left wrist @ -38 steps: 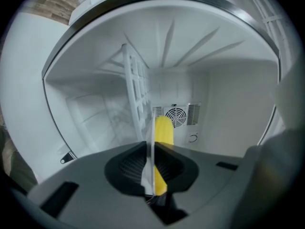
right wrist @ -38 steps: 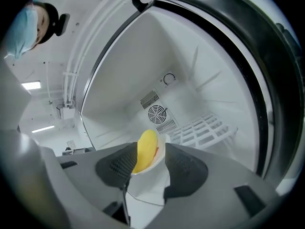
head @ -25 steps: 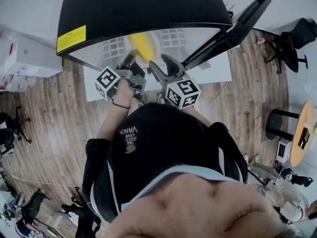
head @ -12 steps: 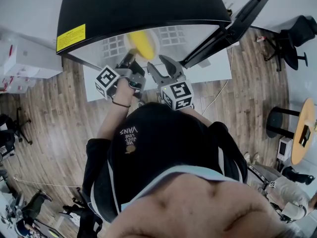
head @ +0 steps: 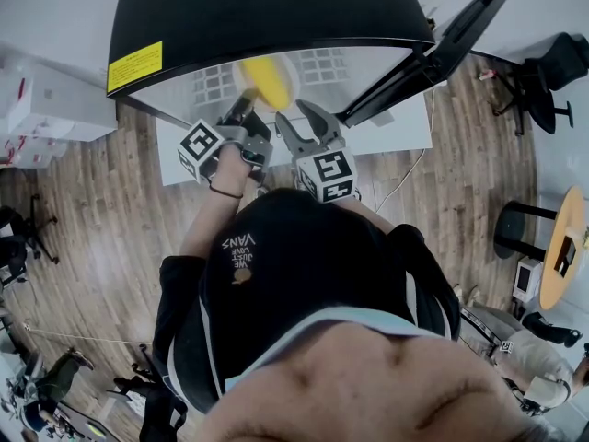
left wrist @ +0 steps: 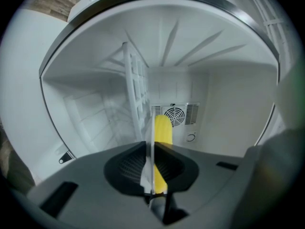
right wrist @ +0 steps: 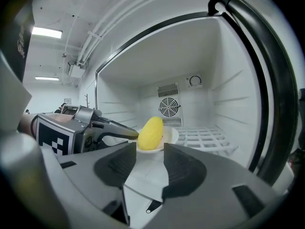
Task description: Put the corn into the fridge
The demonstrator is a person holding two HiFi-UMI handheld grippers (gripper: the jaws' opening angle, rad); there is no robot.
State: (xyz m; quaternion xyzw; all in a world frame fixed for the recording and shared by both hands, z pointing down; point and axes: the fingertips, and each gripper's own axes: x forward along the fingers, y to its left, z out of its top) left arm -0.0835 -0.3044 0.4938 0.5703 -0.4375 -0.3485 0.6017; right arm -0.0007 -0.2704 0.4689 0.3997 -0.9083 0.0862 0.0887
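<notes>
Left tongs (left wrist: 152, 149): together, clamped on rim of white plate (right wrist: 170, 136); plate edge-on in left gripper view, a thin pale line between the pads
Right tongs (right wrist: 150, 149): apart, closing at this moment; pads pressing on nothing, no item between them, plate and corn just ahead through the gap
Corn (right wrist: 150, 133): yellow, lying on the plate, long axis pointing into the fridge; inside the fridge mouth, toward the left side in the right gripper view
Plate: held at its left rim by left tongs; resting on something or hanging free, cannot tell
Fridge (right wrist: 224, 80): open, white inside, black top; round fan grille (right wrist: 169, 107) on back wall
Wire shelf (right wrist: 205, 136): white, right of the plate, at about plate level
Door (head: 442, 49): black, swung out to the right in head view
Sticker (head: 134, 65): yellow, on fridge top near its left front corner
Surface (head: 396, 132): white, under the fridge, on wood floor (head: 110, 219)
Tongs side by side: both at fridge opening in head view, left one reaching further in, marker cubes toward the person
Left hand (head: 228, 168): behind left marker cube, dark band at the wrist
</notes>
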